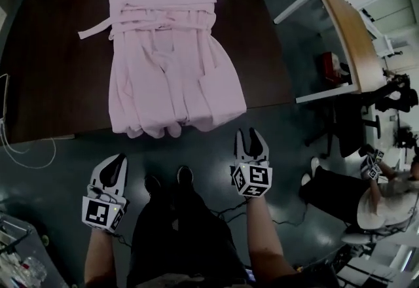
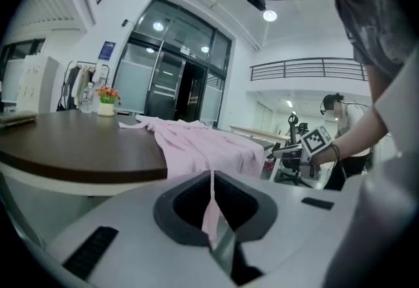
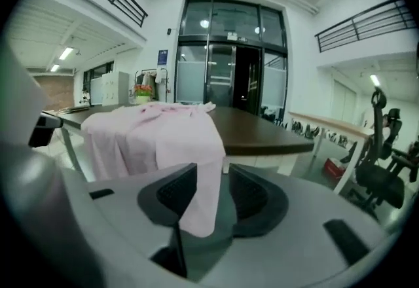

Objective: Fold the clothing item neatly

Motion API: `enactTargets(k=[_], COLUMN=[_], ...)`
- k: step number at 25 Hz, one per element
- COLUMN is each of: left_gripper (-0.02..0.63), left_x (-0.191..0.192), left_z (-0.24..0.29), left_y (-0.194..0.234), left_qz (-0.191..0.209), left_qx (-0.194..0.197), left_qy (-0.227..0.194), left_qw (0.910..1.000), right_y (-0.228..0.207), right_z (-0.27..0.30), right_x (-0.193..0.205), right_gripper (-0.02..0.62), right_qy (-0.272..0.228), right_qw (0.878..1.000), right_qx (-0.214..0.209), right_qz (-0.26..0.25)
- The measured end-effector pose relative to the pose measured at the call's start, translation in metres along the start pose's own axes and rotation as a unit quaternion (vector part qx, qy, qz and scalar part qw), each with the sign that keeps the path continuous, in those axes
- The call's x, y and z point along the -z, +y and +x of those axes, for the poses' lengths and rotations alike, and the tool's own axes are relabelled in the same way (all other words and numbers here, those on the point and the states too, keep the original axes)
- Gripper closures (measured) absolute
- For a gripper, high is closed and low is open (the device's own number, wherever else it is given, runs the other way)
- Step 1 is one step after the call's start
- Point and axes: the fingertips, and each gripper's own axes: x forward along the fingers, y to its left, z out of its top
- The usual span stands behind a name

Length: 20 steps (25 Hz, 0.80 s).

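Dark table (image 1: 52, 71) carries the pink robe (image 1: 167, 64), flat, ahead of both grippers. I read left gripper (image 1: 116, 161) clenched, empty, well short of the hem; right gripper (image 1: 251, 135) released, near the hem. Only head view shows the belt (image 1: 95, 30).

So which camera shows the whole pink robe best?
The head view: the robe lies spread on the table, seen whole from above. The left gripper view catches it edge-on; the right gripper view shows mainly its hem hanging off the edge.
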Motion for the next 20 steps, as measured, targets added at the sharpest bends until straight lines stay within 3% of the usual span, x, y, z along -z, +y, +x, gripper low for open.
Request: enactTargets(k=[3, 4, 6, 9, 12, 15, 20], left_gripper=[0.593, 0.562, 0.435, 0.3, 0.287, 0.287, 0.29], left_x=[0.054, 0.071, 0.1, 0.137, 0.175, 0.211, 0.213], left_z=[0.011, 0.014, 0.025, 0.055, 0.088, 0.123, 0.151], left_y=[-0.011, -0.01, -0.002, 0.019, 0.038, 0.046, 0.05], left_qz=[0.004, 0.009, 0.018, 0.046, 0.046, 0.02, 0.026], left_qx=[-0.009, -0.019, -0.045, -0.092, -0.1, -0.083, -0.058], left_qy=[0.019, 0.029, 0.043, 0.04, 0.042, 0.057, 0.036], left_qw=[0.9998, 0.9994, 0.9979, 0.9939, 0.993, 0.9947, 0.9973], right_y=[0.0, 0.003, 0.008, 0.009, 0.007, 0.003, 0.021], right_z=[0.014, 0.018, 0.033, 0.065, 0.091, 0.118, 0.153], right_x=[0.069, 0.09, 0.123, 0.161, 0.187, 0.199, 0.192], right_gripper=[0.392, 0.366, 0.336, 0.309, 0.305, 0.305, 0.307], right_qy=[0.041, 0.052, 0.066, 0.065, 0.054, 0.039, 0.01], right_qw=[0.998, 0.996, 0.992, 0.986, 0.982, 0.979, 0.966], right_qx=[-0.055, -0.073, -0.109, -0.153, -0.179, -0.197, -0.252], right_qz=[-0.005, -0.005, 0.0, 0.022, 0.028, -0.01, -0.051])
